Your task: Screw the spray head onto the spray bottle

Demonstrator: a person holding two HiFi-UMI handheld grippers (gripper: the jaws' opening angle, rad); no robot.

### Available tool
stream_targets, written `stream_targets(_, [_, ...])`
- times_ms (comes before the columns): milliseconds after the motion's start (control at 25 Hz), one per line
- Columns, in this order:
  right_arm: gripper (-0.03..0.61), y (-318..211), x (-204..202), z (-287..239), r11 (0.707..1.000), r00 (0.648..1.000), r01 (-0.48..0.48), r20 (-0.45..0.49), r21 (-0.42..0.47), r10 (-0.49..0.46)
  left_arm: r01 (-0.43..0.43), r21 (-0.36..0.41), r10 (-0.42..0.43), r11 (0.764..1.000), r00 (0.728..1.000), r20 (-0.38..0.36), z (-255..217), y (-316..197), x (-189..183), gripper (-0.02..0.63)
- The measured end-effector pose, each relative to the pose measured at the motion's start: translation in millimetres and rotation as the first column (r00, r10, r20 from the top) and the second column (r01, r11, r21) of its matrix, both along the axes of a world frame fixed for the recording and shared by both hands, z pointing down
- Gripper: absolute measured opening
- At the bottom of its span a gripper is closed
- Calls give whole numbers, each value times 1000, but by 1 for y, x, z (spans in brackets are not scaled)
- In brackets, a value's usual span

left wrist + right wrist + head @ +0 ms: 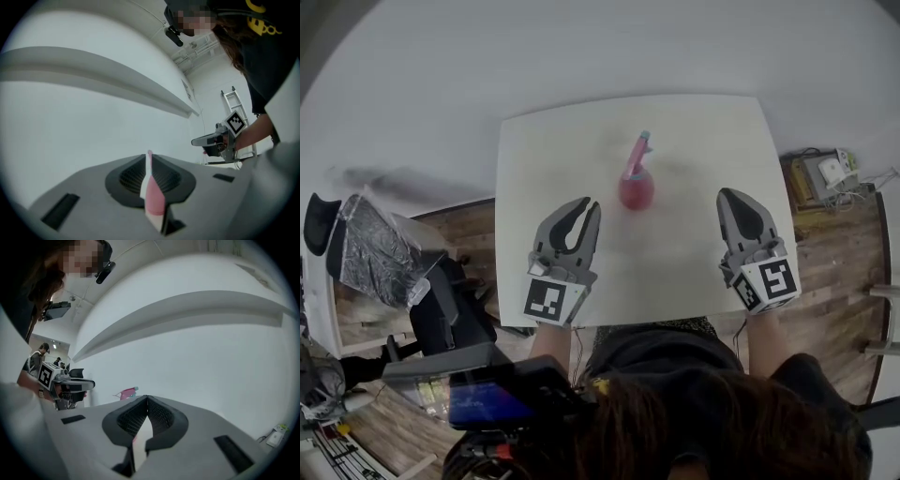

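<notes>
The round pink plastic spray bottle [636, 190] stood upright near the middle of the square white table [712, 141]; its pink spray head with teal nozzle [638, 150] sat on the neck; whether it was threaded fully home could not be told. The left gripper [591, 202] hung over the near left part of the table, just left of the bottle and apart from it; the right gripper [727, 193] hung over the near right part, well apart from the bottle; only the head view showed these clearances. The left gripper view showed its jaws meeting at the tips on nothing, with the pink of the bottle beyond visible through the slit below the tips; the right gripper view showed its jaws likewise together and empty, the spray head visible past them to the left, and the left gripper farther left.
</notes>
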State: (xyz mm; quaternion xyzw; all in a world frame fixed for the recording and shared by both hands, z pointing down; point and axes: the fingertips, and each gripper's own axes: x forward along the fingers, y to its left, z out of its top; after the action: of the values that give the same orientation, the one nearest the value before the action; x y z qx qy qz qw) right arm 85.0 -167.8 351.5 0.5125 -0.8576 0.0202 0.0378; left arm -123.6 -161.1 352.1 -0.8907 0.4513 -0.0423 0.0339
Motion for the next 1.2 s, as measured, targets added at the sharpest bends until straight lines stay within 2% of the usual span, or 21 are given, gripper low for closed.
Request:
stream_targets(80, [6, 7, 6, -3, 1000, 1000, -11, 12, -14, 11, 22, 11, -22, 1000, 1000, 9, -3, 7, 2, 4])
stream_targets(320, [6, 27, 26, -15, 997, 998, -68, -15, 26, 68, 128, 22, -129, 991, 992, 18, -16, 31, 17, 2])
stream_targets(560, [6, 64, 31, -14, 1000, 999, -14, -50, 26, 15, 239, 56, -241, 970, 970, 32, -23, 74, 35, 2])
stream_targets(680, [6, 84, 31, -21, 999, 999, 32, -22, 30, -31, 286, 75, -289, 955, 956, 40, -26, 97, 40, 2])
stream_targets(760, [6, 94, 34, -27, 999, 1000, 30, -5, 39, -30, 310, 81, -314, 947, 949, 41, -29, 111, 40, 2])
stream_targets(920, [6, 108, 39, -39, 999, 999, 19, 28, 51, -21, 339, 117, -345, 933, 938, 36, -44, 126, 39, 2])
stream_targets(1040, [6, 123, 40, -45, 998, 1000, 9, -5, 61, -9, 342, 142, -349, 929, 937, 27, -57, 136, 37, 2])
stream_targets(1200, [6, 140, 48, -58, 994, 997, -50, -56, 101, 56, 331, 163, -343, 930, 938, 55, -66, 153, 27, 2])
